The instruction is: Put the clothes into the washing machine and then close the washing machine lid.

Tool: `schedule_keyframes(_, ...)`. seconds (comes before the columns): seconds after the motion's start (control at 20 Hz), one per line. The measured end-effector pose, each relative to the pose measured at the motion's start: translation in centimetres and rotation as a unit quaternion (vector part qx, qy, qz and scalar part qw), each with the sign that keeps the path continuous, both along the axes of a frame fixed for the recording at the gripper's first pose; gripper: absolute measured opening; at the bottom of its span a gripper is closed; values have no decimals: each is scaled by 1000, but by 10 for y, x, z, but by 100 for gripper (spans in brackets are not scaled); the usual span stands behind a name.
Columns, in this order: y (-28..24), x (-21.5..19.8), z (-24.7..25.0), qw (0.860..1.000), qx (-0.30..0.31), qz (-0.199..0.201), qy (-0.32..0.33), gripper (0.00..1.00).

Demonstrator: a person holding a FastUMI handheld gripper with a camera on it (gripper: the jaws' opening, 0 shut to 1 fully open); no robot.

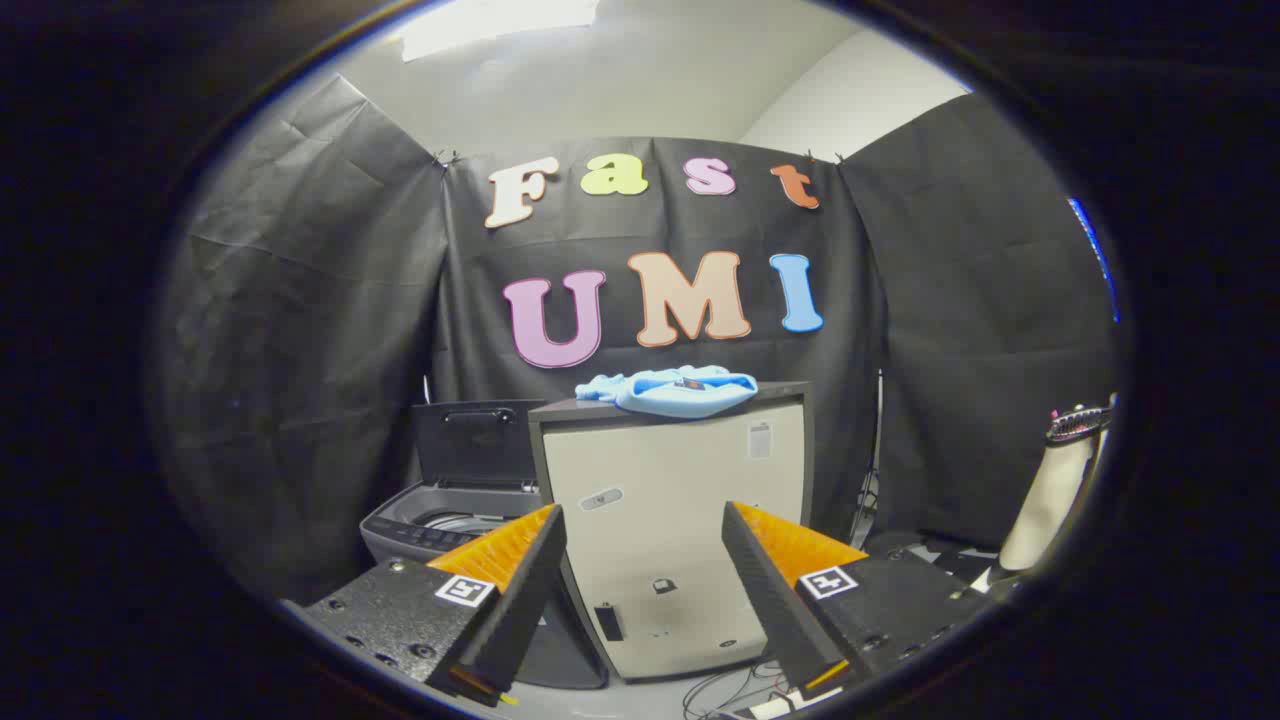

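Gripper (645,560): fingers spread wide apart, nothing between them, nothing touched. Each finger carries a small square printed marker on its base block. Finger roots are cut off low in the view.

Cabinet (680,530): pale-fronted box with a dark top and dark edging, standing beyond the fingers and seen through the gap between them. Small stickers and dark fittings on its front are too small to make out. Its bottom edge is partly hidden behind the fingers.

Clothes (672,390): one bundle of light blue fabric, lying crumpled on the cabinet's top, toward its left half, with a little hanging over the front edge. A small dark patch sits on the fabric; whether it is a label or a print cannot be told. Whether this is one garment or several cannot be told.

Washing machine (440,520): grey top-loader, just left of the cabinet and lower than it. The left finger covers much of its front. A curved part of the drum opening shows; what is inside cannot be seen.

Lid (472,440): dark, raised upright at the back of the washing machine, standing open.

Cables (730,690): thin loops on the floor below the cabinet, partly hidden.

Pale upright object (1050,490): far right, distorted, dark-topped, unidentifiable.
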State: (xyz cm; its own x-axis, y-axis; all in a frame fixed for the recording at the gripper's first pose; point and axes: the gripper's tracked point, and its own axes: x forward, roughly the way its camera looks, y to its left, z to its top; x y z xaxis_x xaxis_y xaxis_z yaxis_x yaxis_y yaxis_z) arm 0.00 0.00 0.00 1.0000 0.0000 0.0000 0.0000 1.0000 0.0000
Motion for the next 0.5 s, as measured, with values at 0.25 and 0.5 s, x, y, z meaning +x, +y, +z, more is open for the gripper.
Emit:
schedule_keyframes(0.25, 2, 1, -1, 1000, -1, 1, 1, 95)
schedule_keyframes(0.5, 0, 2, -6, 1000, -2, -6, 7, 95)
